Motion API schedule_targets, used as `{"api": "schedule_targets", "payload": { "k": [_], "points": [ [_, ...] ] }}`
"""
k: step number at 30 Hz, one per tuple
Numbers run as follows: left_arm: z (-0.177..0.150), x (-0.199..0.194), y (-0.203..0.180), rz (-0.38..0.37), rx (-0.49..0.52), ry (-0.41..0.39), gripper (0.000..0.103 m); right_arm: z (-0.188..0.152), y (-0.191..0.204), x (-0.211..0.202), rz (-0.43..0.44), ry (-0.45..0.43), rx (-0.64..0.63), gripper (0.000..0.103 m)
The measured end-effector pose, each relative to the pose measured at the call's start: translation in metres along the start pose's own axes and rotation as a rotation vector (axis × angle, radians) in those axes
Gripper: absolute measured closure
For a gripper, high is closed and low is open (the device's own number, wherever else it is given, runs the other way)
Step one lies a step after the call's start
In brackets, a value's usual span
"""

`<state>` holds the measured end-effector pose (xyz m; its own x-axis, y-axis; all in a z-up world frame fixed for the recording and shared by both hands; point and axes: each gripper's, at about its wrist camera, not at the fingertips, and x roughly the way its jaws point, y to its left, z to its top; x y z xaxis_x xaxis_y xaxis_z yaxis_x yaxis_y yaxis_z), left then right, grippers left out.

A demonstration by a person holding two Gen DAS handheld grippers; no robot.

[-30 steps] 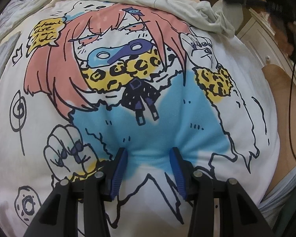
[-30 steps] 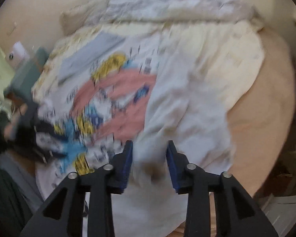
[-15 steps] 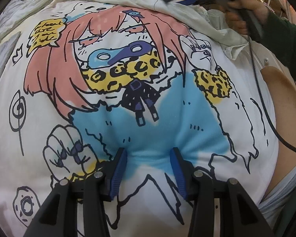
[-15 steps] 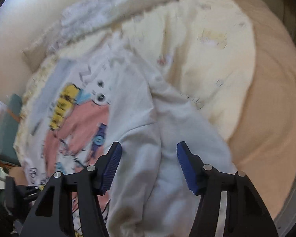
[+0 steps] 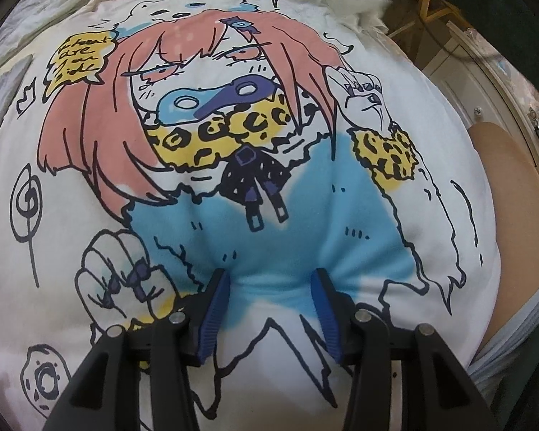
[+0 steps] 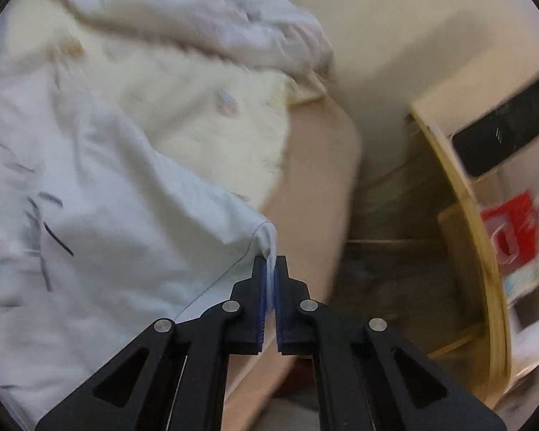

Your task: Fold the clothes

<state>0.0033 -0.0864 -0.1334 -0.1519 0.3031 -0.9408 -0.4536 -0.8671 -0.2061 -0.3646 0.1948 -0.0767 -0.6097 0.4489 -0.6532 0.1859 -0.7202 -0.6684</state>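
While your left tongs (image 5: 271,307) press down on the printed front of the white T-shirt (image 5: 233,186), their blue pads sit half spread with a hump of cloth bulging between them, the shirt lying flat over the bed (image 6: 316,186). Your right tongs (image 6: 269,269) have just snapped closed and now pinch a corner of the shirt's plain hem at the bed's edge. A wooden shelf (image 6: 478,251) stands beyond, blurred.
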Motion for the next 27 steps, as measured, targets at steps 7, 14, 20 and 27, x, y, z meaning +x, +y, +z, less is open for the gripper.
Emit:
{"api": "schedule_targets", "payload": {
  "k": [7,14,20,27],
  "points": [
    [0.001,0.002,0.009,0.005,-0.004,0.001,0.055,0.007,0.019,0.101,-0.118,0.228,-0.052,0.076],
    [-0.002,-0.001,0.008,0.000,-0.002,0.002,0.055,0.003,-0.033,0.066,0.049,0.135,0.188,0.064],
    [-0.012,-0.024,-0.009,0.000,-0.005,-0.003,0.055,-0.030,-0.023,-0.043,0.252,-0.091,0.237,0.018],
    [-0.016,-0.025,-0.013,0.005,0.003,-0.004,0.055,-0.104,0.067,-0.092,0.429,-0.093,0.135,0.010]
  ]
}}
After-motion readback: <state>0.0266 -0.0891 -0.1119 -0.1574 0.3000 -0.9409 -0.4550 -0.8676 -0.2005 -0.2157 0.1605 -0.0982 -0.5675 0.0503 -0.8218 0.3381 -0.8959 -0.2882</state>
